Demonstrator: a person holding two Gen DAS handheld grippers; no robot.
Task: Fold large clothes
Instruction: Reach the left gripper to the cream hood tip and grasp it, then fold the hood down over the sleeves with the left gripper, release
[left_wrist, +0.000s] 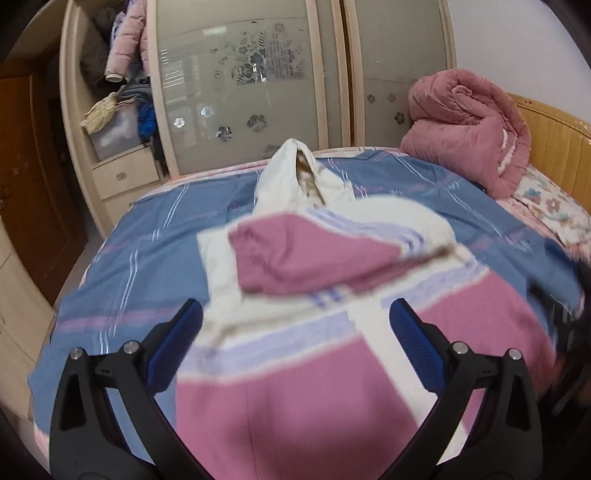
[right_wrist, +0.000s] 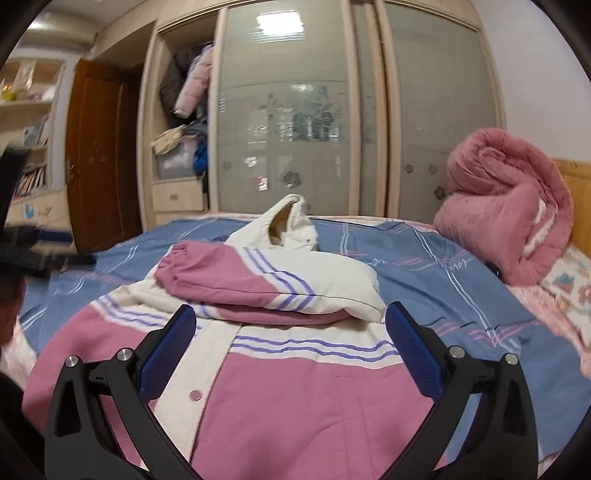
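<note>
One jacket (right_wrist: 295, 398), pink and white with purple stripes, lies flat on the bed (right_wrist: 461, 295), body toward the cameras and hood (right_wrist: 291, 221) toward the far edge. One sleeve (right_wrist: 236, 280) is folded across the chest, its pink cuff pointing left. Bare blue sheet shows on both sides of the jacket and beyond the hood up to the wardrobe (right_wrist: 288, 110); on the right, one rolled pink quilt (right_wrist: 509, 206) sits against the headboard (left_wrist: 554, 129).

Left tongs (left_wrist: 295, 328) are released, blue pads wide apart over the jacket's front, gripping nothing. Right tongs (right_wrist: 290, 332) are likewise spread wide and empty, above the snap placket.

The wardrobe's open left bay holds hanging coats (right_wrist: 192, 81), a heap of clothes and one clear bin (right_wrist: 175, 162), with two drawers below.
</note>
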